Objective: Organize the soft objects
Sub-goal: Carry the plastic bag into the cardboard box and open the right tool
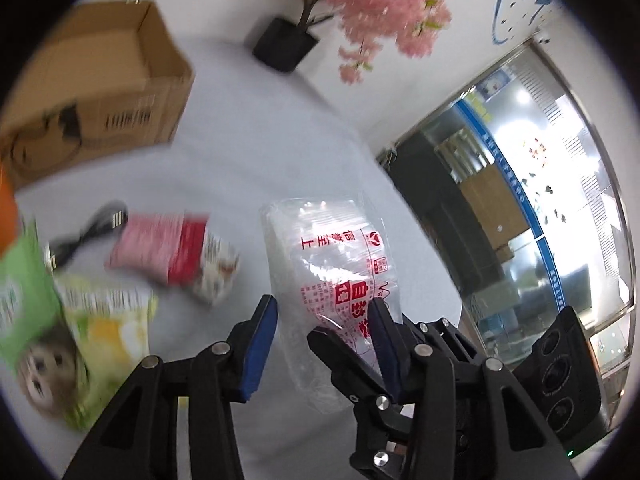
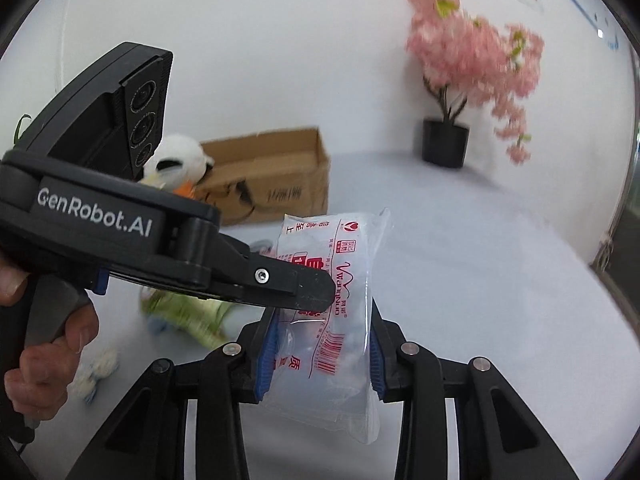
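Your right gripper [image 2: 322, 350] clamps the clear zip-bag pack [image 2: 340, 312] upright between its pads, while your left gripper [image 1: 324, 328], spread wide, straddles the pack from its left, likely to take it toward the cardboard box [image 2: 272, 176] ahead.

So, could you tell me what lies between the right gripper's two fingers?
In the right wrist view, the clear bag with red print sits between the right gripper's blue pads, both pressed against it.
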